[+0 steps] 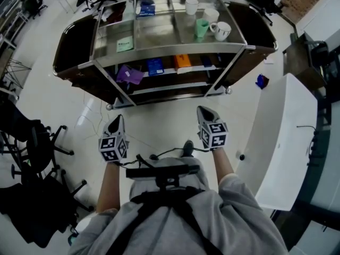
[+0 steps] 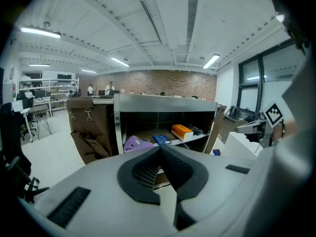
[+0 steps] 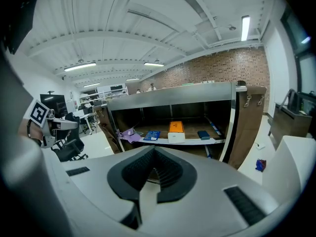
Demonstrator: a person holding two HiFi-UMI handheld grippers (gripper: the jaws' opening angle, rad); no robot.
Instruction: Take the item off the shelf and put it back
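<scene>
A steel shelf cart stands ahead of me. Its middle shelf carries a purple item, a blue box and an orange box. My left gripper and my right gripper hover over the floor short of the cart, apart from it, and both point at it. In the left gripper view the shut jaws frame the purple item, the blue box and the orange box. The right gripper view shows the orange box straight ahead, with the jaws closed and nothing between them.
On the cart's top stand white cups, a green cup and small boxes. A white desk runs along my right. Black office chairs crowd the left. A small blue object lies on the floor by the cart's right end.
</scene>
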